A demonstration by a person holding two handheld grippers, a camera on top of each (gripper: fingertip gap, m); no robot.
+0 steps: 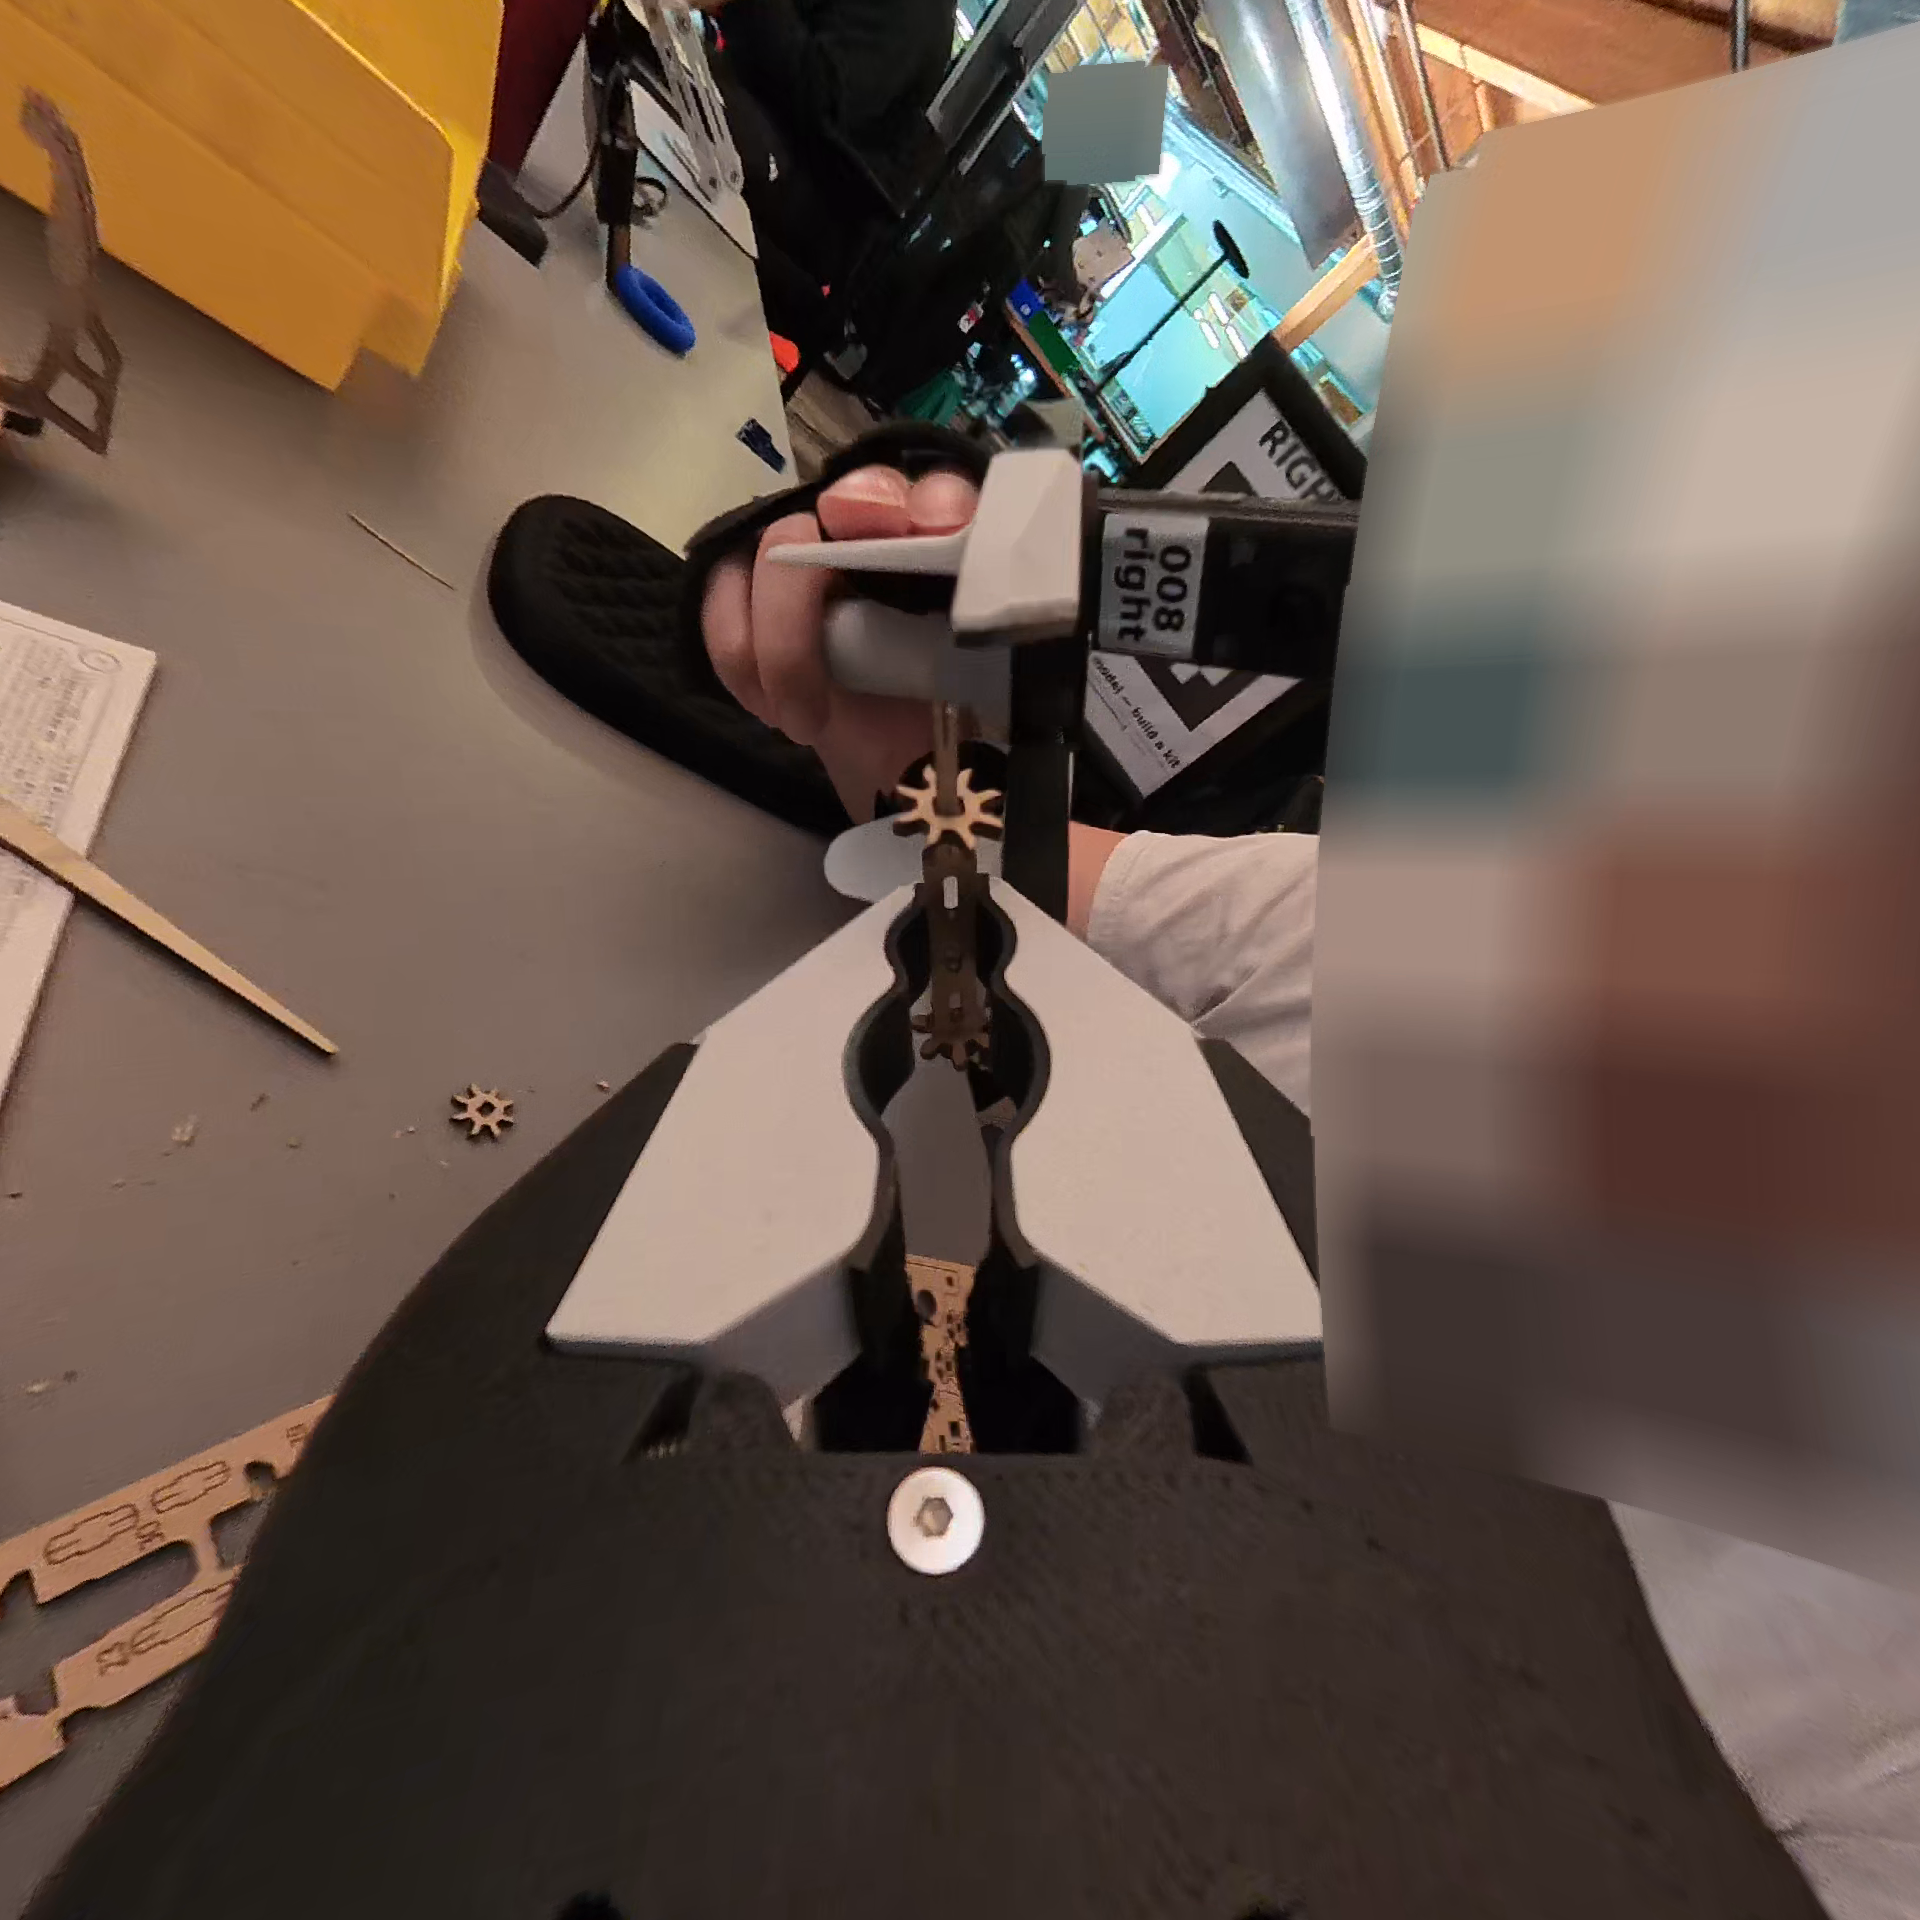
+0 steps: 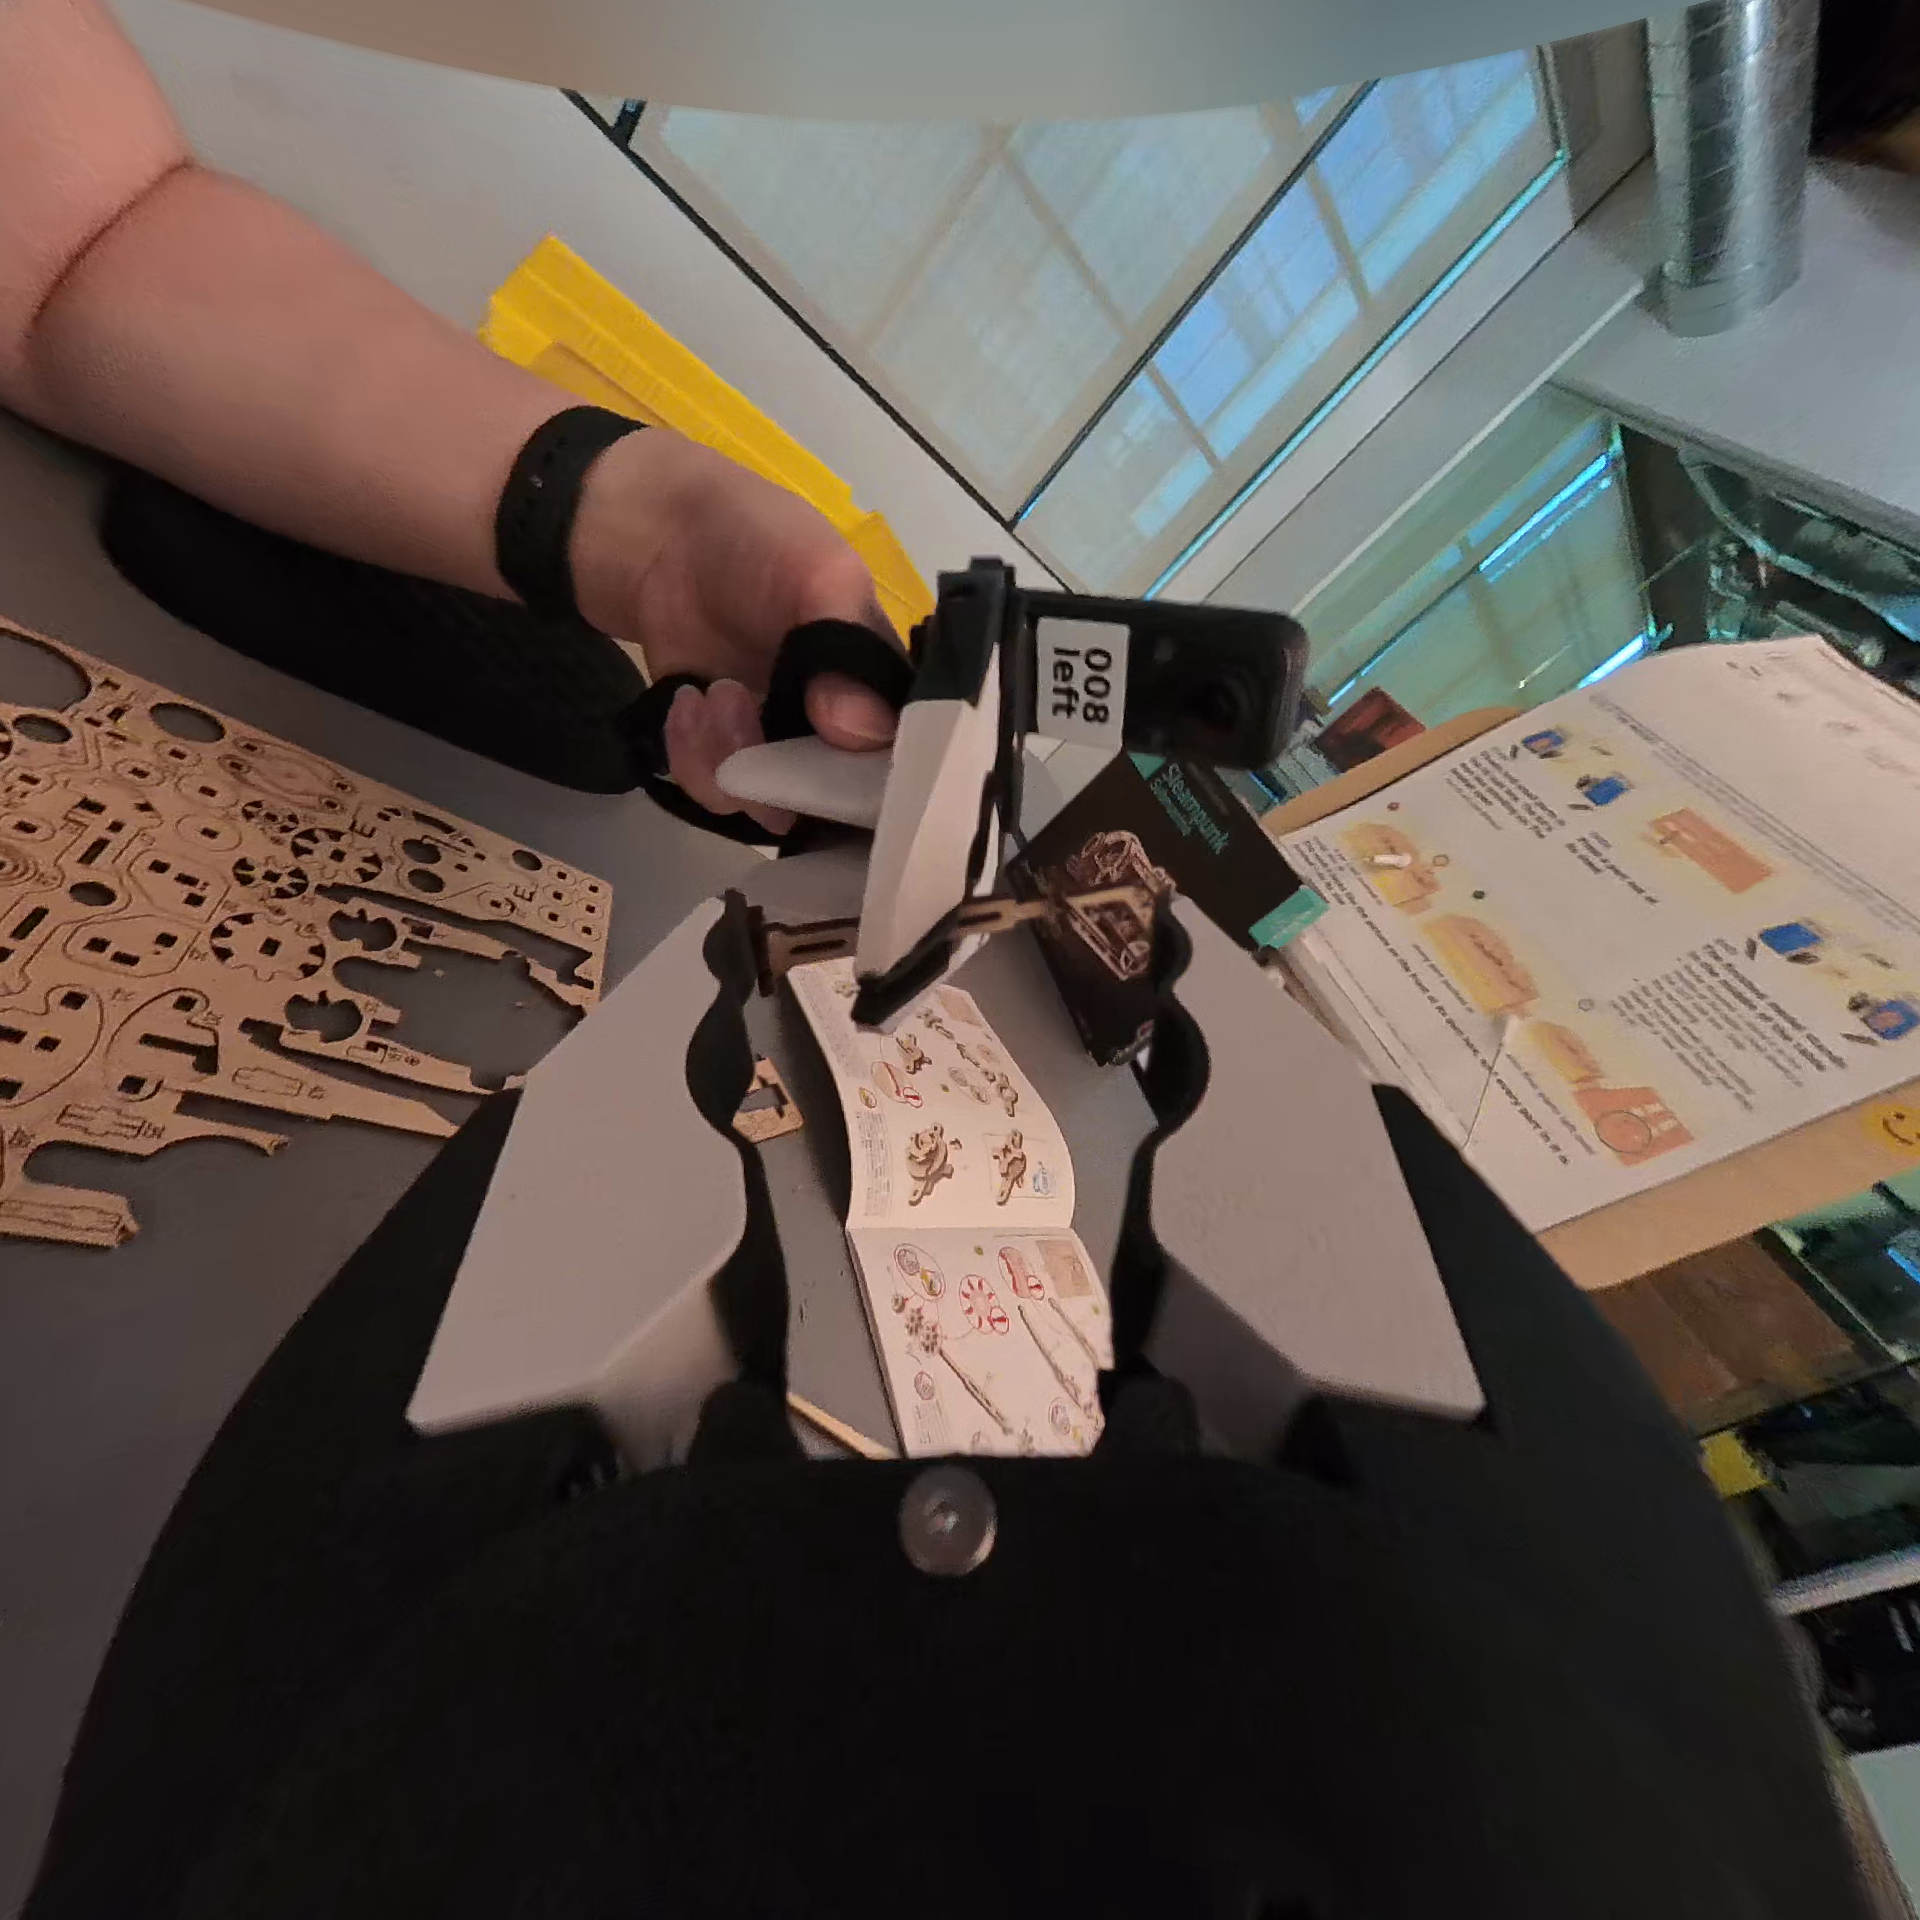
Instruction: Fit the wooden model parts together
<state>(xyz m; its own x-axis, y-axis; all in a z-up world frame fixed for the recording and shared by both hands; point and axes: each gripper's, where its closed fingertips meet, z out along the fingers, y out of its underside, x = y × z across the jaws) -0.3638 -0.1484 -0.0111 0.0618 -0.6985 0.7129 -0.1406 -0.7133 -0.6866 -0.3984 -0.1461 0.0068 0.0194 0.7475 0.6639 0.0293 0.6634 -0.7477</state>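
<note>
Wood first, since that's what you're squeezing: your left tongs (image 1: 951,894) are clamped tight on a thin slotted wooden strip (image 1: 951,940), which runs straight out between the tips. Inside the jaws, behind the tips, a dark little gear (image 1: 951,1029) sits on the strip. Just past the tips there's a pale gear (image 1: 948,816) threaded on it too, so I'd call two gears fitted.

Your right tongs (image 2: 956,925) are spread wide, gripping nothing. From their camera the strip lies crosswise right at the tips, one end against the left-hand fingertip (image 2: 740,930). I can't tell whether it's really touching, or where the other end stops (it gets lost against the black box (image 2: 1132,935) behind it).

Under the right tongs the instruction booklet (image 2: 966,1174) lies open. Down to the left of the left tongs a loose gear (image 1: 483,1110) sits on the grey table (image 1: 416,831), not fitted to anything. Farther off to the left of the right tongs, the laser-cut sheet (image 2: 260,935) has plenty of holes but also lots of parts unpunched.

My guess: you're early on. This axle sub-assembly is partway there, the loose gear probably goes on next, and most of the model is left to build.
</note>
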